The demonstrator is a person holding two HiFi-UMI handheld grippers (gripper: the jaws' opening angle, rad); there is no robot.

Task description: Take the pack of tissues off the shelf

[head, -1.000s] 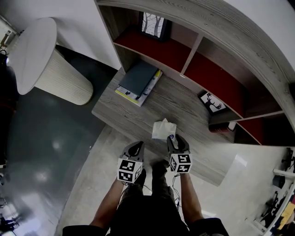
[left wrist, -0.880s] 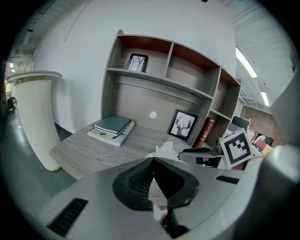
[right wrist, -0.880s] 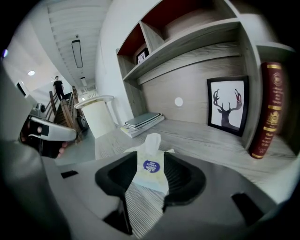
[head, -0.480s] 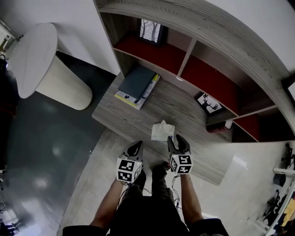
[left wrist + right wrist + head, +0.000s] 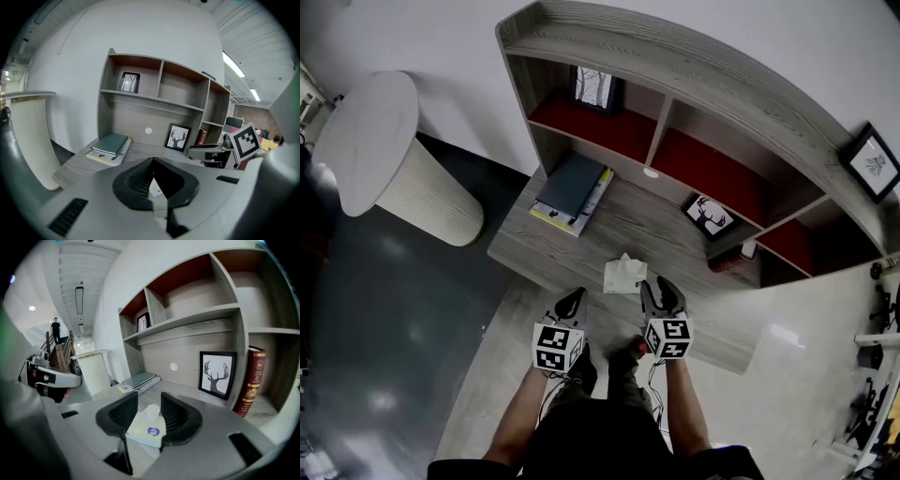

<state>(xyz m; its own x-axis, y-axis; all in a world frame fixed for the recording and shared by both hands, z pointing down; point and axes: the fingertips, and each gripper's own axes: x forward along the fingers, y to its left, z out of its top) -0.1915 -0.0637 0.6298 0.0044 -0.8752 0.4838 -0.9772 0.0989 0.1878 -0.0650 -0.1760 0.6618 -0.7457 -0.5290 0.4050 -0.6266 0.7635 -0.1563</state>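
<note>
The pack of tissues is white with one tissue sticking up; it lies on the grey wooden desk of the shelf unit, near the front edge. My right gripper is just behind and to the right of it, open. In the right gripper view the pack shows between the spread jaws of that gripper, with the pads clear of its sides. My left gripper is shut on nothing, left of the pack over the desk's front edge; in its own view its tips meet.
A stack of books lies at the desk's back left. A framed deer picture leans against the back panel, and a red book stands in the right compartment. A white ribbed stand is on the floor to the left.
The head view has pulled back and shows more of the shelf unit. The pack has stayed on the desk, and both grippers hold nearly the same places beside it.
</note>
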